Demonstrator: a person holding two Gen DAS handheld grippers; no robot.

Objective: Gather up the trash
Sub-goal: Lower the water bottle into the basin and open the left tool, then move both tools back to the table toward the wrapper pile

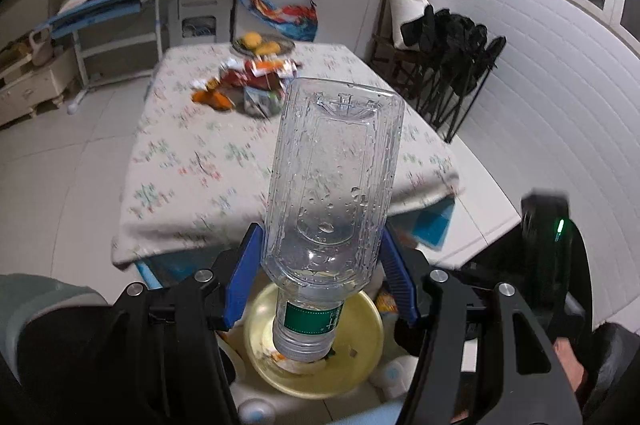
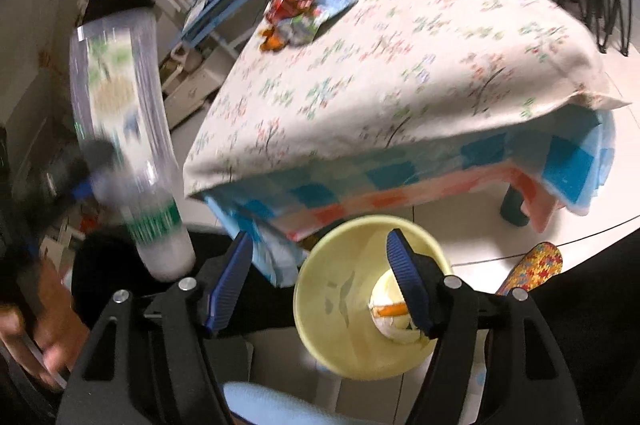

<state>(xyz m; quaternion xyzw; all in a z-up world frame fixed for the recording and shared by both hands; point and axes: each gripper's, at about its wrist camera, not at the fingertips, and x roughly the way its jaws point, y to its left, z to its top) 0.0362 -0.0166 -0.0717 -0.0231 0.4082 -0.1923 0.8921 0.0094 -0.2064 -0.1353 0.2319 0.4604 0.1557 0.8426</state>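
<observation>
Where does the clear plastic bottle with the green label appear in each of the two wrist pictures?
Left wrist view: the clear plastic bottle with the green label fills the centre, cap down, held between the left gripper fingers, above the yellow bin.
Right wrist view: the bottle is at the left edge, blurred, cap down.
Shared landmark: the yellow bin below the floral tablecloth's near edge.

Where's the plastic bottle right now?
In the left wrist view the plastic bottle sits cap-down between the left tongs, directly above the yellow bin.
</observation>
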